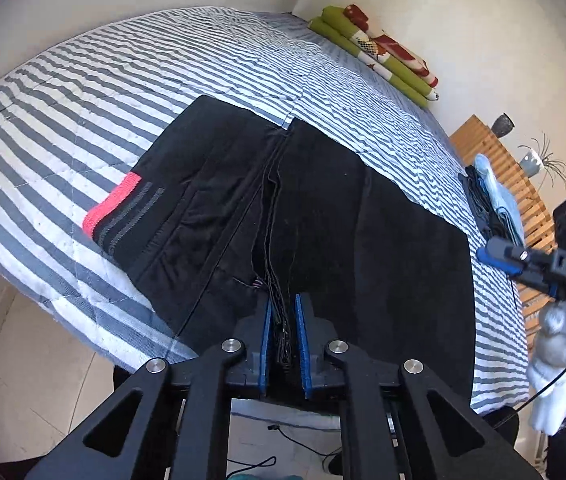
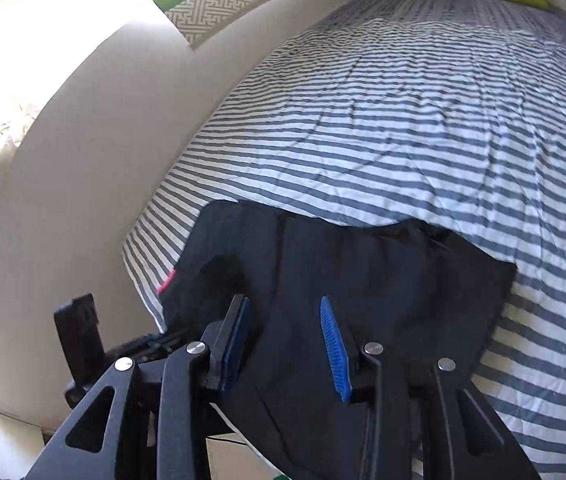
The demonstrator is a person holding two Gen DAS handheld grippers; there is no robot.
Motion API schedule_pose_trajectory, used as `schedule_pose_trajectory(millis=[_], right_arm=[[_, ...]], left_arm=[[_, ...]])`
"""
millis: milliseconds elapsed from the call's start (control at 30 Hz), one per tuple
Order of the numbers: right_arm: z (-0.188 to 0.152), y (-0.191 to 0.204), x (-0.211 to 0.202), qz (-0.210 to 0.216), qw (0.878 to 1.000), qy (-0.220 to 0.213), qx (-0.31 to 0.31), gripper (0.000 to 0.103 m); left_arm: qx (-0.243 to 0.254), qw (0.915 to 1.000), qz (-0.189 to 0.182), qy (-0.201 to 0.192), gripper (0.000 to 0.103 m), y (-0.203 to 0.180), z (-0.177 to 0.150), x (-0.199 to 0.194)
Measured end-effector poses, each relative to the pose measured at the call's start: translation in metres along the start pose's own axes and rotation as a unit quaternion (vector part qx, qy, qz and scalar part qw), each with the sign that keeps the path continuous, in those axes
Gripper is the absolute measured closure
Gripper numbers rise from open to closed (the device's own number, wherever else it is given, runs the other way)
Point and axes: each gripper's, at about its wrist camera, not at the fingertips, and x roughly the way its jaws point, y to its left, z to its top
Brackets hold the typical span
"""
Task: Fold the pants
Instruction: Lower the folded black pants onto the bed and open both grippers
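Note:
Black pants (image 1: 363, 220) lie spread flat at the near edge of the striped bed (image 1: 83, 120), with a pink waistband strip (image 1: 111, 204) at the left. My left gripper (image 1: 283, 308) is shut on the bunched middle seam of the pants at their near edge, dark fabric filling the narrow gap between its blue pads. In the right wrist view my right gripper (image 2: 285, 304) hovers over the pants (image 2: 383, 280) with its jaws apart and nothing between them. The left wrist view shows the right gripper (image 1: 499, 256) off the pants' right edge, held by a gloved hand (image 1: 555, 340).
Folded green and red blankets (image 1: 375, 48) lie at the far end of the bed. A pile of dark and light blue clothes (image 1: 495, 196) sits at the right bed edge beside a wooden slatted headboard (image 1: 483, 148). A white wall (image 2: 83, 140) runs along the bed's left side.

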Motion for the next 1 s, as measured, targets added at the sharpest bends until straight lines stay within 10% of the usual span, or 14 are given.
schedule_pose_trajectory(millis=[267, 433, 600, 733, 867, 1000], right_arm=[[-0.047, -0.073, 0.04, -0.103, 0.994, 0.04, 0.016, 0.082], [-0.038, -0.069, -0.002, -0.08, 0.996, -0.034, 0.014, 0.078], [-0.003, -0.073, 0.008, -0.08, 0.996, -0.044, 0.01, 0.078], [0.02, -0.089, 0.037, -0.068, 0.997, -0.014, 0.024, 0.078], [0.038, -0.116, 0.064, -0.155, 0.988, 0.008, 0.011, 0.083], [0.038, -0.129, 0.031, -0.113, 0.992, -0.036, 0.045, 0.082]], left_arm=[[0.048, 0.9943, 0.096, 0.001, 0.068, -0.013, -0.012, -0.016], [0.079, 0.9935, 0.067, -0.049, 0.06, -0.048, -0.002, -0.04], [0.156, 0.9877, -0.001, -0.012, 0.061, -0.113, -0.014, -0.016], [0.229, 0.972, 0.032, 0.04, 0.061, -0.146, -0.041, 0.029], [0.222, 0.9723, 0.04, 0.063, 0.064, -0.137, -0.054, 0.052], [0.232, 0.9693, 0.045, 0.067, 0.064, -0.141, -0.056, 0.049]])
